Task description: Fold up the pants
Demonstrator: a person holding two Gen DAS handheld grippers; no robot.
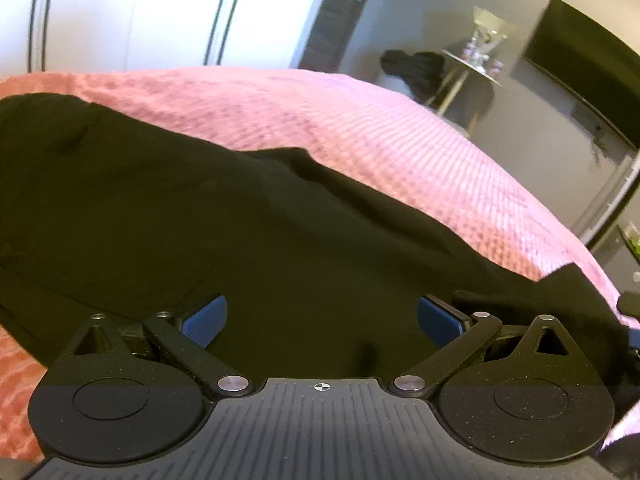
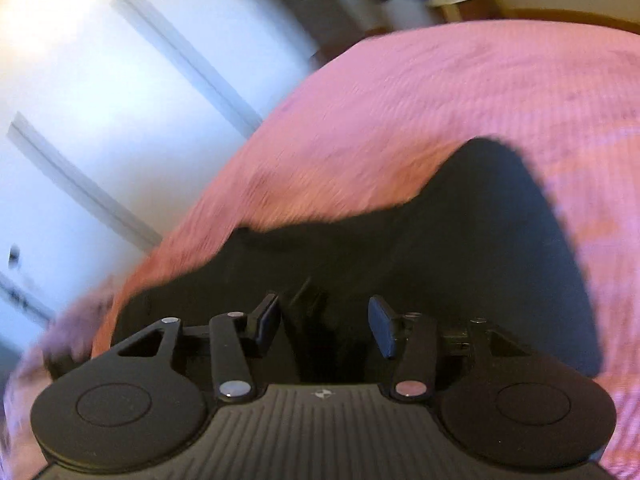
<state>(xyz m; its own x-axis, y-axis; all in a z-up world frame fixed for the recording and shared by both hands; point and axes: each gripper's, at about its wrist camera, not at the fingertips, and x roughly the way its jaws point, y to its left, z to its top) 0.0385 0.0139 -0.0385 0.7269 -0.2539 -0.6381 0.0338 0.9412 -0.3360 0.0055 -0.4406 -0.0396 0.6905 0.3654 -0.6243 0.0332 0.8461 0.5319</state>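
Two grippers over black pants (image 1: 200,220) on pink bedspread (image 1: 400,128). Left gripper (image 1: 320,320) wide open, empty; right gripper (image 2: 322,322) half open, empty. Cloth looks soft, limp, light; best pinched at edge ahead of fingertips.

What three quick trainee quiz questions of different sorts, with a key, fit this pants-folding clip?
1. True or false: the left gripper is open above the black fabric pants.
2. The pants lie on: A) a bare wooden floor, B) a pink waffle-textured bedspread, C) a white plastic chair.
3. Fill in: the right gripper has its jaws ____.

Key: 1 true; 2 B; 3 open, nothing visibly clamped between them, though the right wrist view is blurred.
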